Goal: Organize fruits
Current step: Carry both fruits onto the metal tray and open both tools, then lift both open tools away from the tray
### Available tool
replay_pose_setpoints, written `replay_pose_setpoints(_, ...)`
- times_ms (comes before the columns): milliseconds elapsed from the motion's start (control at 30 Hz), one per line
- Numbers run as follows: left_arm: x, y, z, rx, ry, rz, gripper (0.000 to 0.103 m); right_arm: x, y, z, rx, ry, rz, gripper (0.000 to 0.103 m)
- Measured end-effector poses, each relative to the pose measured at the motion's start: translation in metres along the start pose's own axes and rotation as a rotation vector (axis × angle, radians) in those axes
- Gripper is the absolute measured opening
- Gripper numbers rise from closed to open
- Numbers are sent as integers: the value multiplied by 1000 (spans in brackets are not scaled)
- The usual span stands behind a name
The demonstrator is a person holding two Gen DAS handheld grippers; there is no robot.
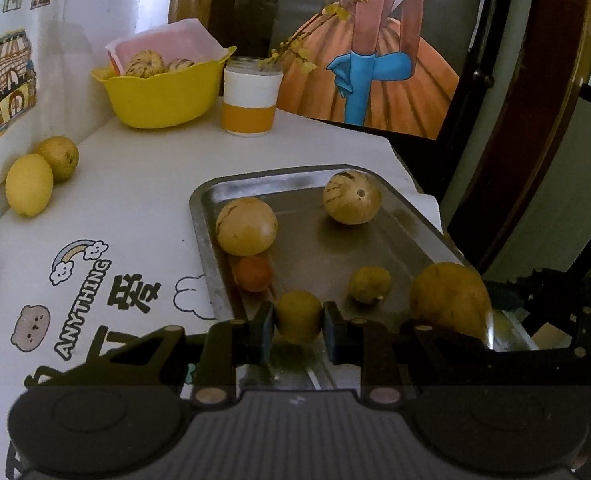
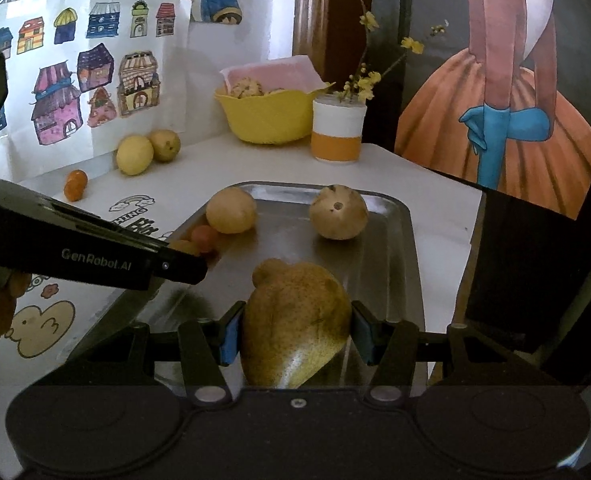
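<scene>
The left gripper [image 1: 298, 322] is reaching low over the near end of the metal tray [image 1: 205, 216], its fingers level and clenched on a small round yellow fruit [image 1: 298, 316], both pads touching the fruit's sides. In the right wrist view its black body is slanting in over the tray's left rim.

The right gripper [image 2: 295, 334] is coming in over the tray's near edge, pointing toward the far end, and is grasping a large speckled pear [image 2: 295, 324] between its blue pads [image 2: 227, 340]; the pear is sitting inside the tray at its near right corner. Whether the pear is resting on the tray floor or lifted just off it is not clear.

Also lying in the tray are a striped melon [image 1: 246, 226] against the left wall, a small orange tomato [image 1: 252, 273] just nearer than it, a second striped melon [image 1: 352, 197] toward the far right, and a small yellowish fruit [image 1: 369, 285] between the two held fruits.

Left of the tray, on the white table [image 1: 135, 200], a lemon [image 1: 29, 184] and a brownish pear [image 1: 58, 158] are touching each other. Beyond the tray's far end a yellow bowl [image 1: 163, 96] is holding more striped melons, with a white-and-orange jar [image 1: 251, 98] just beside it.
</scene>
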State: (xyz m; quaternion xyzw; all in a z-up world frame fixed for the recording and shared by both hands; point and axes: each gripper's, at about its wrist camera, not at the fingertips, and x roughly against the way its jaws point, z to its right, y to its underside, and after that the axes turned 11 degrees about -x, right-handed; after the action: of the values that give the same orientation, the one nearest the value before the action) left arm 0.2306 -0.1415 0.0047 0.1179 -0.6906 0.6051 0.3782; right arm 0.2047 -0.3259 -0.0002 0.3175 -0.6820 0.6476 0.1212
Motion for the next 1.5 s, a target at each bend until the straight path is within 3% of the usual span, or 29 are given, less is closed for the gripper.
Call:
replay_pose_setpoints(500,-8,2,-5,13,4,-37,29,-1,2,-5,19,13,5,59)
replay_pose_setpoints(600,-4,2,-7,29,28,-28,43,9,1,-9,38,18,34,73)
replay_pose_setpoints(667,3,1,-8,34,32,-2,53,18,0,-11,46,24,52,77)
replay_pose_setpoints(733,12,0,-8,32,14,23,71,27,-2,-12,40,28,62,80)
replay_pose_setpoints(900,38,2,-15,59,4,81,87,60,-4,-17,16,31,97,97)
replay_pose_setpoints(1033,66,10,-23,76,-11,115,99,92,-3,-30,25,35,122,102)
replay_pose_setpoints(1133,89,21,-31,83,-37,140,102,114,0,-41,20,36,126,102)
replay_pose_setpoints(1333,131,56,-55,92,-65,115,102,146,16,-72,6,36,37,102)
replay_pose_setpoints(1500,154,89,-75,85,-123,36,102,150,37,-103,22,-13,-108,102)
